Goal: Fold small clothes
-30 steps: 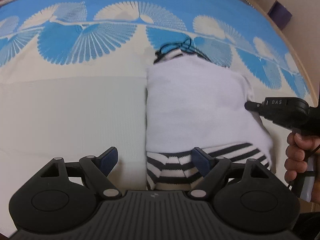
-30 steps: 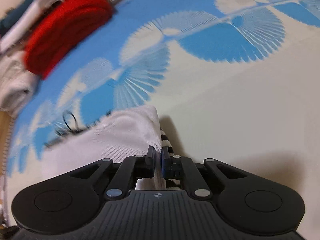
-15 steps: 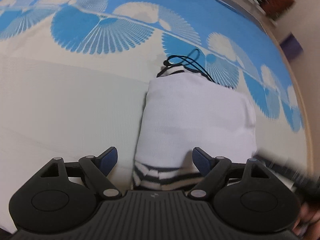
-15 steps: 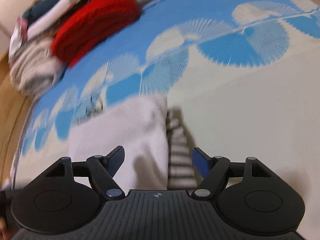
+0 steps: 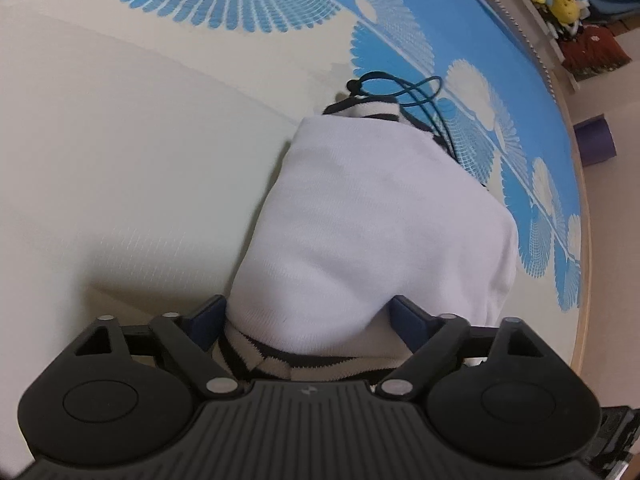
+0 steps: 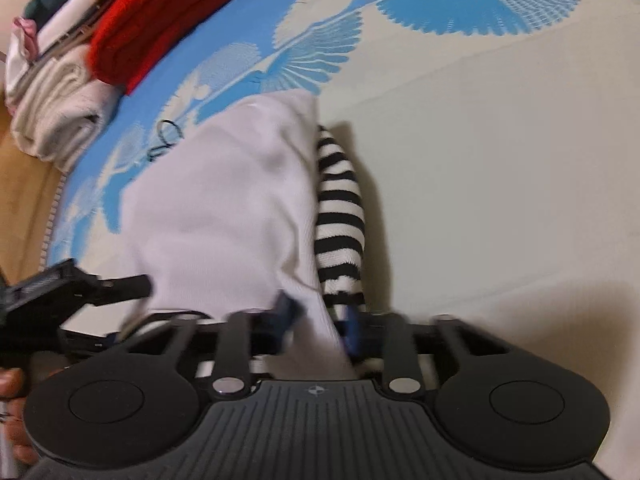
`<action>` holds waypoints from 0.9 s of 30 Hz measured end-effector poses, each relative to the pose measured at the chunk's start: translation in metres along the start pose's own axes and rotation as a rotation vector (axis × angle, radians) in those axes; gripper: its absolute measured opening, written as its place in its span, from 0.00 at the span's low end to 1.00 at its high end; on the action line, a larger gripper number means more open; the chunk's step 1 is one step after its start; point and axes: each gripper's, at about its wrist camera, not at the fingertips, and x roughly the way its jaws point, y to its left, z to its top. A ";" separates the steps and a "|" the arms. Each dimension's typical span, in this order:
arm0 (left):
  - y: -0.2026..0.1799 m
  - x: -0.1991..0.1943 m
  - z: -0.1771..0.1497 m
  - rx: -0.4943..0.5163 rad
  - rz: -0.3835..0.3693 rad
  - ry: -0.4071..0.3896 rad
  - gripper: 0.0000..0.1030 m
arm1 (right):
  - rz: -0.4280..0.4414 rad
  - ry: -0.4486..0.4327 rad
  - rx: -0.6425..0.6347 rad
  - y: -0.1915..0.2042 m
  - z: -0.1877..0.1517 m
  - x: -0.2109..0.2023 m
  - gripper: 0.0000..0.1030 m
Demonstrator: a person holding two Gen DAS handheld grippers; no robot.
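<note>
We have the half-folded white garment point(image 5: 372, 216) lying on the blue fan-patterned mat point(image 5: 120, 152), striped sleeve point(image 6: 340, 208) tucked under it. Our left gripper point(image 5: 308, 320) straddles the near hem, jaws closing but pads not yet pressing; our right gripper point(image 6: 316, 320) is closing on a white fold. We should pinch both layers evenly. Motion blur hides the right pads' contact

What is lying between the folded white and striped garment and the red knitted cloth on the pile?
In the right wrist view, only blue fan-patterned bedcover lies between the white and striped garment and the red knitted cloth; a thin black cord lies off to the side.
</note>
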 end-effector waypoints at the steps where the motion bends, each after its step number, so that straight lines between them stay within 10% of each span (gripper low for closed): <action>1: 0.000 -0.002 0.000 0.011 0.002 -0.011 0.67 | 0.003 -0.005 0.006 0.001 0.001 0.001 0.16; 4: -0.015 -0.024 0.000 0.118 0.024 -0.103 0.43 | 0.033 -0.041 0.022 0.006 0.004 -0.003 0.12; 8: -0.024 -0.060 0.011 0.202 0.011 -0.243 0.41 | 0.077 -0.113 0.008 0.024 0.009 -0.003 0.11; 16: 0.044 -0.104 0.068 0.058 -0.001 -0.299 0.45 | 0.122 -0.163 -0.031 0.075 0.017 0.032 0.10; 21: 0.048 -0.098 0.059 0.187 -0.071 -0.117 0.46 | 0.014 -0.117 -0.058 0.079 0.018 0.048 0.10; 27: 0.038 -0.058 0.027 0.375 0.108 0.027 0.64 | -0.075 -0.093 -0.039 0.067 0.006 0.043 0.04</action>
